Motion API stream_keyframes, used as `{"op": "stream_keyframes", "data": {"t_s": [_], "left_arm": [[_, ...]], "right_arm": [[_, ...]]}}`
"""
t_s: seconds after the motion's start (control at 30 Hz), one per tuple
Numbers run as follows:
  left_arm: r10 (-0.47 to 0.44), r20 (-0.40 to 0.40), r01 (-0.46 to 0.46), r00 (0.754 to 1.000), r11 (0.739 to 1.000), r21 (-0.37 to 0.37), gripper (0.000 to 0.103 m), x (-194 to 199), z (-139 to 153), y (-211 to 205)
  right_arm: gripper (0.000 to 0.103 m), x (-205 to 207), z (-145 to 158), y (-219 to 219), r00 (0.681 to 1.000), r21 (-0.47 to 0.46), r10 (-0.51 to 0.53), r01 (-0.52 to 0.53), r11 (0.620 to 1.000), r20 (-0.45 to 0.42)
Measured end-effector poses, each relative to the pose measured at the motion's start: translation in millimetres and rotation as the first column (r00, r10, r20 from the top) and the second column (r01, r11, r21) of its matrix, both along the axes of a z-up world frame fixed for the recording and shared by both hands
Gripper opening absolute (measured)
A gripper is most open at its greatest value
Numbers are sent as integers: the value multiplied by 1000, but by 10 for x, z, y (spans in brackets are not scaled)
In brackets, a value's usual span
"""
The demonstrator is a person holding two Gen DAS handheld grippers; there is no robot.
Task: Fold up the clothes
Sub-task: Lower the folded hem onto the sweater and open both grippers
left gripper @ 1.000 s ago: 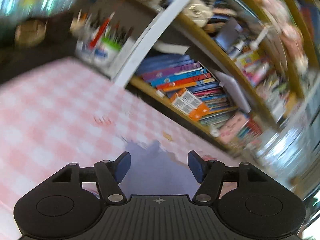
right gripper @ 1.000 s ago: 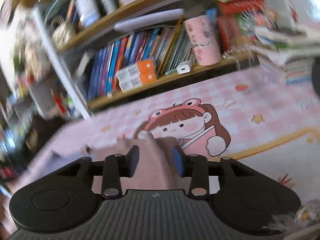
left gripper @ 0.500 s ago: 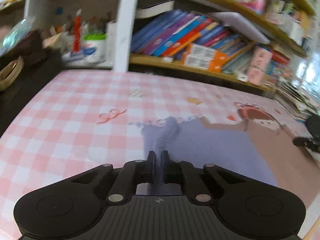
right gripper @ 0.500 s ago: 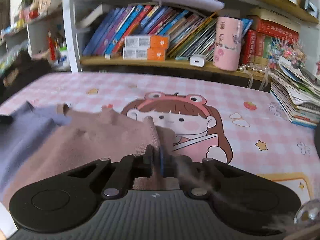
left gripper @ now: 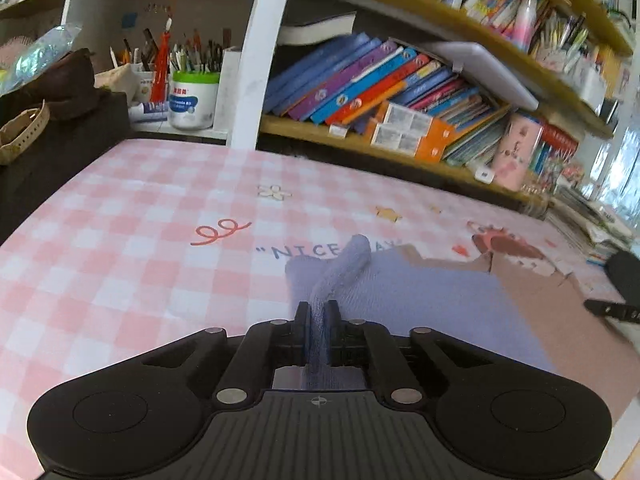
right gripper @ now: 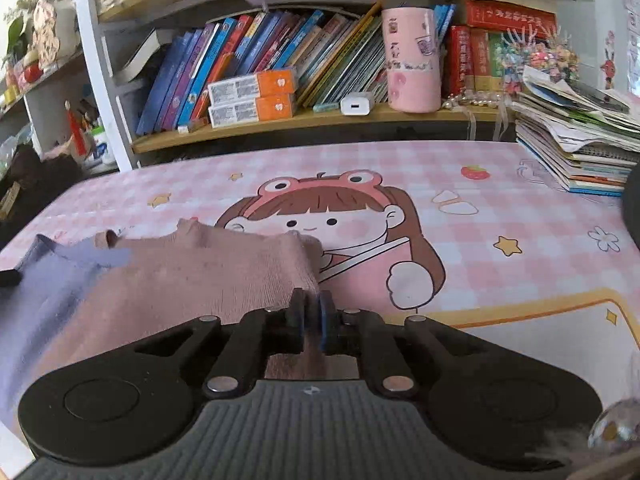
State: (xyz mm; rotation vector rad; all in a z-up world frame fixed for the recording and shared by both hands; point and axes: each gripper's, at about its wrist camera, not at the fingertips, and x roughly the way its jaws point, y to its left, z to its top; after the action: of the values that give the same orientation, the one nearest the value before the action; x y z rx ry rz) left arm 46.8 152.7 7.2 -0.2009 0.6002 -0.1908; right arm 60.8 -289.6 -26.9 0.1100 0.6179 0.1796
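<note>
The garment lies flat on the pink checked worktop, in front of the bookshelf. The left gripper is clamped on a raised fold of the garment's purple part; the right gripper is clamped on the edge of its pink part.

your left gripper is clamped on a raised ridge of the purple/pink garment, rest of it flat on the pink checked mat, covering part of the "nice" print. other gripper's tip at rt edge. bookshelf behind.
</note>
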Motion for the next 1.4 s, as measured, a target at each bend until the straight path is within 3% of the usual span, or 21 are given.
{"op": "stream_keyframes", "data": {"t_s": [0.07,0.1,0.13,0.17,0.2,0.23,0.4,0.53,0.73,0.9,1.1,1.27,1.4], "left_arm": [[-10,6,10,1000,1000,-6,12,-35,50,28],[-11,13,11,1000,1000,-2,19,-67,73,30],[-13,19,13,1000,1000,1,32,-96,92,29],[-13,19,13,1000,1000,5,41,-120,99,22],[-11,15,11,1000,1000,9,57,-132,94,13],[-11,6,11,1000,1000,10,62,-136,78,4],[-8,-57,8,998,1000,8,56,-93,-57,-32],[-24,-62,22,998,999,-36,29,-84,-85,-30],[-10,-48,7,999,998,-70,19,-128,-81,36],[65,-41,-69,997,993,-100,19,-110,-34,340],[122,-45,-126,992,987,-99,19,-47,-34,638],[155,-30,-158,987,977,-144,19,53,-128,805],[188,-11,-187,982,968,-168,20,-3,-101,883]], "right_arm": [[13,-57,45,-10,1000,1,4,-4,1000,3],[17,-92,63,-9,1000,-2,9,-9,1000,6],[25,-128,80,-8,1000,-6,15,-15,1000,9],[29,-168,90,0,1000,-13,24,-24,1000,11],[29,-207,100,9,999,-21,33,-32,999,13],[29,-247,110,17,999,-28,41,-41,999,15],[30,-307,71,70,998,-67,69,-69,995,2],[23,-267,34,44,997,-24,76,-77,997,-25],[22,-241,11,100,995,54,90,-87,995,-48],[19,-161,16,243,991,151,122,-112,982,-55],[19,-21,24,612,992,153,118,-110,982,-46],[19,-66,48,795,989,144,141,-133,981,-52],[21,-72,54,853,986,89,164,-160,983,-43]]}}
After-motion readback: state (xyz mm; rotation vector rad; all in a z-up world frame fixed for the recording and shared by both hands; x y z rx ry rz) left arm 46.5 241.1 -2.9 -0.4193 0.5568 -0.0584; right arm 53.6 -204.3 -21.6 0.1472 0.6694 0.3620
